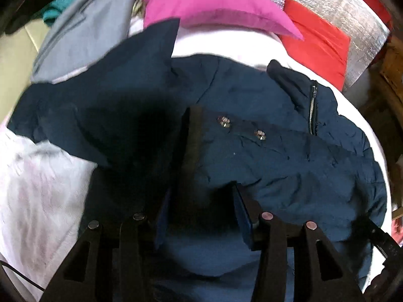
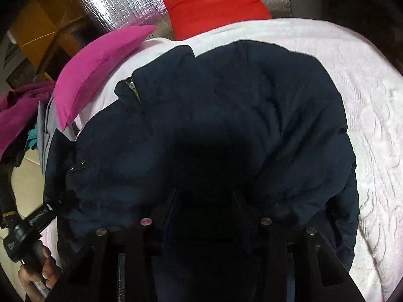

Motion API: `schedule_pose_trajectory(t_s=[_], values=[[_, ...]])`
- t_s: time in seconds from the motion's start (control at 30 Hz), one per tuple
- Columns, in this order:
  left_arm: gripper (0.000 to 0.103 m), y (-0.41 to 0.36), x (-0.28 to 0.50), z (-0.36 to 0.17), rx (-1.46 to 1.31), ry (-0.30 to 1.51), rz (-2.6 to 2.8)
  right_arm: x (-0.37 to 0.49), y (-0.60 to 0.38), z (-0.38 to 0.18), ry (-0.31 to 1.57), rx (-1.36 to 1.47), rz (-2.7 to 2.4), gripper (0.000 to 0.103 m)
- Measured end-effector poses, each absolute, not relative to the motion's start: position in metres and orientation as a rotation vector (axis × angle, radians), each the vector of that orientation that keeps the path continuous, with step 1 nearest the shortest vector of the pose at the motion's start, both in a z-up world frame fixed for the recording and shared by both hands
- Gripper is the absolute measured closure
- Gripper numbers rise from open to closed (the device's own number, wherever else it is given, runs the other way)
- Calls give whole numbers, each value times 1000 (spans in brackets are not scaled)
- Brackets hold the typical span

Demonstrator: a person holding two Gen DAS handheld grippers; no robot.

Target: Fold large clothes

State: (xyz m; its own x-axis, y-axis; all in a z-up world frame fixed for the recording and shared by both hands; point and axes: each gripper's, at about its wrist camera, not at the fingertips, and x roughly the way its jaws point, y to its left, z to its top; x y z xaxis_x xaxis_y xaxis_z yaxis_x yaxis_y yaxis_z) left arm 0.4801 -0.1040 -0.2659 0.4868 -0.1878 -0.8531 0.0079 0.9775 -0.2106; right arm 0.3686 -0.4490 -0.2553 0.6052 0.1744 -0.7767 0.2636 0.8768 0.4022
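A large navy padded jacket (image 1: 289, 156) lies spread on a white bedspread (image 1: 37, 196), its zipper (image 1: 313, 108) and two metal snaps (image 1: 224, 121) facing up. My left gripper (image 1: 201, 201) sits low over the jacket with its fingers (image 1: 243, 214) apart and dark fabric bunched between them; I cannot tell whether it grips. In the right wrist view the jacket (image 2: 252, 105) fills the frame and fabric covers my right gripper (image 2: 206, 201), so its jaws are hidden. The left gripper handle (image 2: 27, 229) and a hand show at the lower left.
A magenta pillow (image 1: 214, 2) and a red pillow (image 1: 317, 42) lie at the head of the bed against a silver foil panel (image 1: 335, 5). A grey garment (image 1: 83, 32) lies at the far left. Wooden furniture (image 2: 42, 27) stands beside the bed.
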Motion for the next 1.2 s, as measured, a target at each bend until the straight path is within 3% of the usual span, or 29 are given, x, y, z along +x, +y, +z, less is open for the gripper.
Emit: schedule_pose_trajectory(t_s=[0.17, 0.27, 0.33, 0.5, 0.67, 0.8, 1.03, 1.2], values=[[53, -105, 471, -253, -202, 993, -159, 369, -436, -239, 844, 539, 41, 58], [42, -116, 467, -249, -161, 957, -187, 372, -421, -241, 859, 532, 101, 58], [41, -121, 470, -252, -124, 965, -175, 371, -414, -247, 898, 508, 114, 58], [41, -114, 479, -266, -149, 1039, -144, 378, -410, -252, 951, 468, 114, 57], [41, -101, 470, -243, -240, 944, -172, 360, -449, -232, 841, 569, 69, 57], [41, -106, 469, -241, -241, 926, -177, 353, -477, -227, 782, 672, 37, 50], [40, -124, 480, -274, -109, 1066, -130, 367, -481, -252, 905, 683, -71, 52], [40, -111, 477, -259, -192, 1026, -157, 352, -503, -234, 813, 718, -54, 53]])
